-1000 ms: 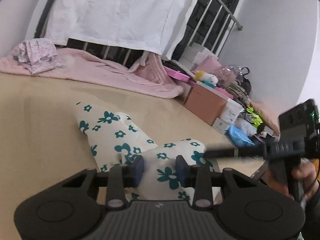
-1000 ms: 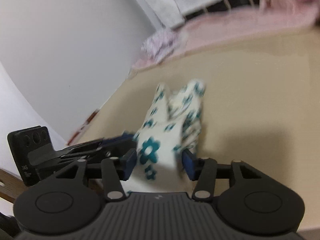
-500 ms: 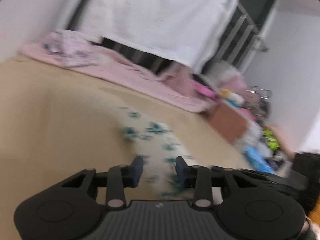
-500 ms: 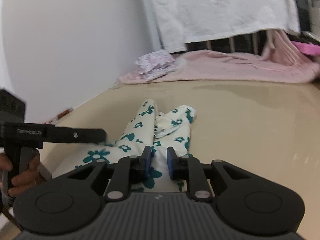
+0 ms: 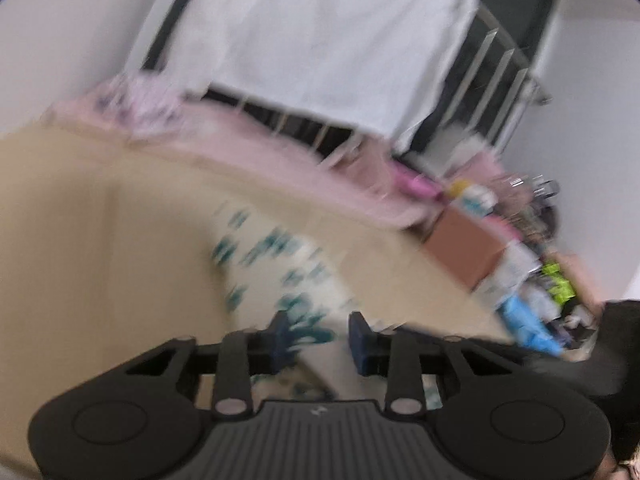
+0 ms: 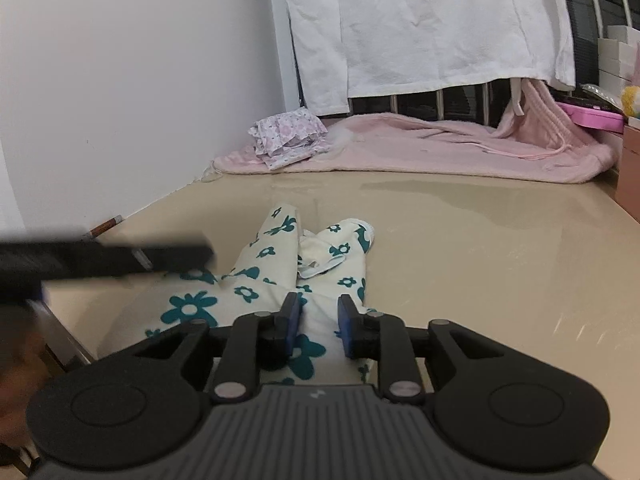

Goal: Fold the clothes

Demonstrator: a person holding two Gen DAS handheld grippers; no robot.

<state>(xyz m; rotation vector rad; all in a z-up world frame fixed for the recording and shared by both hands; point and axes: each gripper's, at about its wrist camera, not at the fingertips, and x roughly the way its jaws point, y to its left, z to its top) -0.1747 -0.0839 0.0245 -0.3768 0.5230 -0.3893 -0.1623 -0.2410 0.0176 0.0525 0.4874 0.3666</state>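
So my right gripper point(image 6: 318, 322) has its fingers parted, hovering right over the near end of the flowered garment point(image 6: 280, 276), not pinching it. My left gripper point(image 5: 318, 338) is spread apart too, though that view is badly smeared. The garment lies bunched on the beige surface point(image 6: 480, 248), its two legs pointing far toward the pink blanket point(image 6: 420, 144) and white sheet point(image 6: 420, 20).
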